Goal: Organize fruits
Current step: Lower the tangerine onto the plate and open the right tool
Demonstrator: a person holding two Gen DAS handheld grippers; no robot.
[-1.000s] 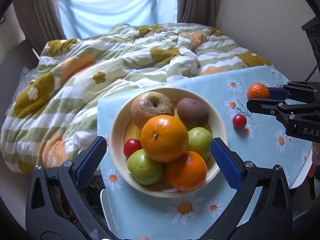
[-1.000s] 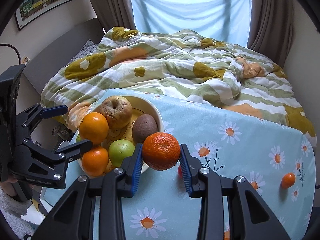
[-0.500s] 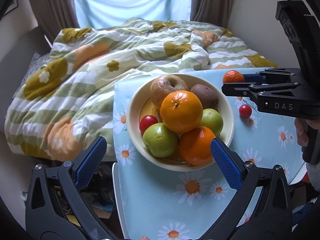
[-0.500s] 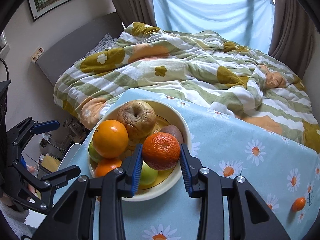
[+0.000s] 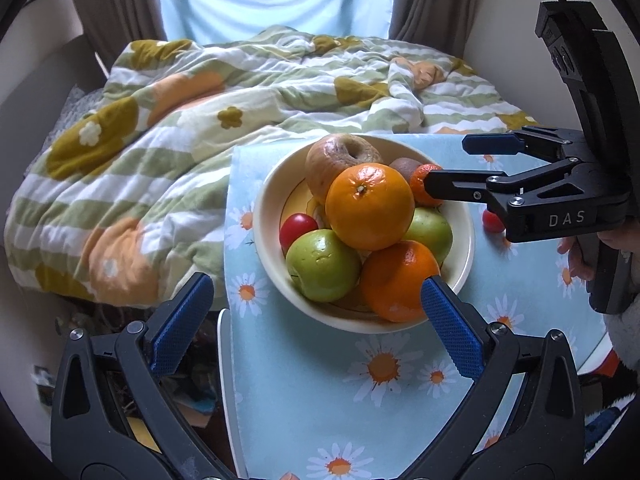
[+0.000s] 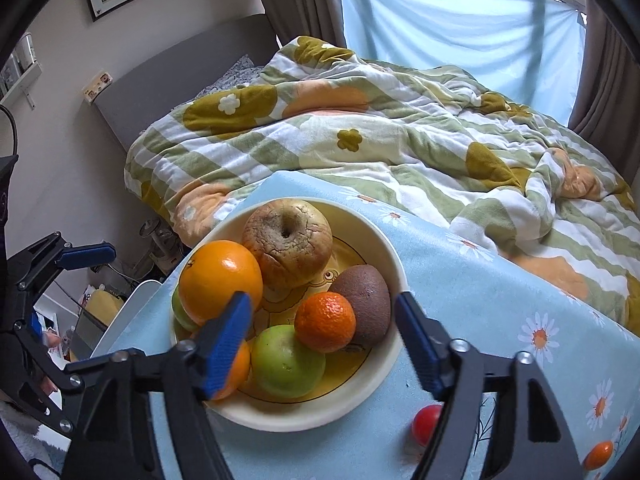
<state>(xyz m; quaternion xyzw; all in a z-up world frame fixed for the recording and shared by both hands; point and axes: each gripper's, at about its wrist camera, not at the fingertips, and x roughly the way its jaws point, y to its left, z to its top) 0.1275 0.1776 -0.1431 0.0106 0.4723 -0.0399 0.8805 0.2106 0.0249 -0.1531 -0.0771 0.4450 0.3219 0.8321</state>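
The right gripper (image 6: 322,338) stands wide open over the bowl (image 6: 384,252), holding nothing; the mandarin (image 6: 325,322) lies inside, between the kiwi (image 6: 366,300) and a green apple (image 6: 286,362). The left gripper (image 5: 316,320) is also wide open and empty, near the bowl's front rim.

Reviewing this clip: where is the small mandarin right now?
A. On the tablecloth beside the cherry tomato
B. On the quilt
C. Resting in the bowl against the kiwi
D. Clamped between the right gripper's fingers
C: the mandarin sits in the bowl against the kiwi, with the right gripper open around it.
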